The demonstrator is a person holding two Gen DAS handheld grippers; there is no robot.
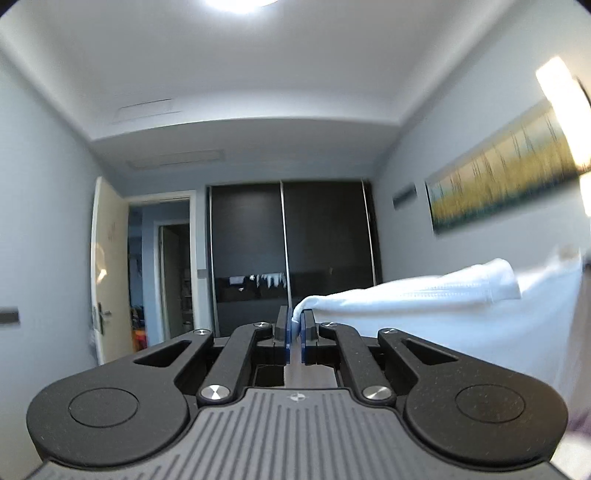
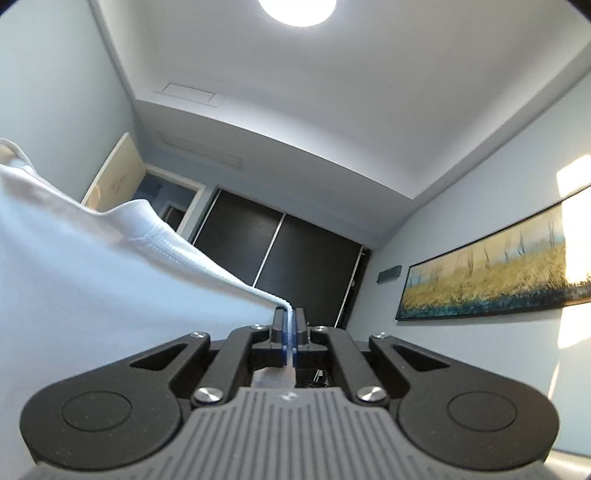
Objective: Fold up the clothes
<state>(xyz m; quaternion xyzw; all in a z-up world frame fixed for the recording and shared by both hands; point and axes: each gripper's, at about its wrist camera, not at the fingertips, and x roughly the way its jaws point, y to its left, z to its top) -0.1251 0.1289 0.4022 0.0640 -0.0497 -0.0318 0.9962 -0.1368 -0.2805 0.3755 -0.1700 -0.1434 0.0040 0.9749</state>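
Observation:
A white garment (image 1: 424, 299) hangs in the air, stretched between my two grippers. In the left wrist view my left gripper (image 1: 294, 325) is shut on one corner of the cloth, which runs off to the right with a hemmed sleeve or edge on top. In the right wrist view my right gripper (image 2: 291, 326) is shut on another corner of the white garment (image 2: 92, 266), whose ribbed seam climbs to the upper left. Both grippers are held high, the right one tilted upward toward the ceiling. The lower part of the garment is hidden.
A dark sliding wardrobe (image 1: 291, 251) fills the far wall, with an open door (image 1: 110, 266) to its left. A long landscape painting (image 2: 487, 273) hangs on the right wall. A round ceiling lamp (image 2: 297, 9) glows overhead.

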